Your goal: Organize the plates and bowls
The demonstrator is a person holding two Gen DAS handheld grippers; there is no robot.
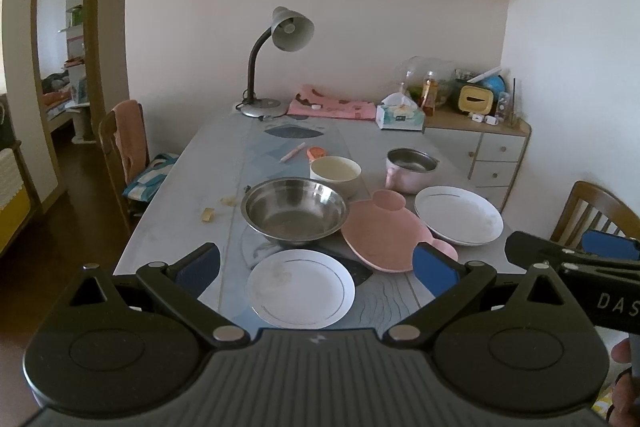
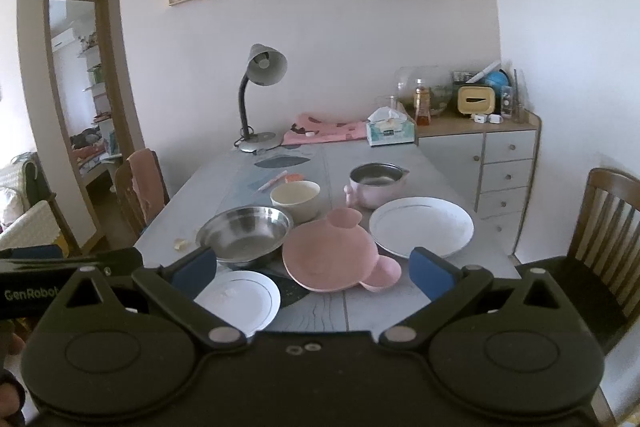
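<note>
the left gripper [image 1: 316, 269] is spread wide and holds nothing, up in the air over the near edge of the grey table [image 1: 192, 187]. the right gripper [image 2: 314, 273] is spread wide too, with nothing in it, just beside the left one. the small white plate [image 1: 301, 287] lies close to the near edge, right under the left gripper. behind it sits the steel bowl [image 1: 294, 213], and the cream bowl [image 1: 335, 173] is just behind that. the pink bear plate [image 1: 380, 237] leans up a little against the steel bowl. the big white plate [image 1: 458, 215] lies near the right edge, tucked a bit under the pink one. the pink pot [image 1: 410, 169] stands behind it. the left side of the table has open room, with only small crumbs. "das" shows on one gripper body and "genrobot" on the other. a grey lamp [image 1: 276, 59], a pink cloth [image 1: 332, 105] and a tissue box [image 1: 400, 117] stand at the far end by the wall. pictures hang on the wall, and wooden chairs stand at both sides.
</note>
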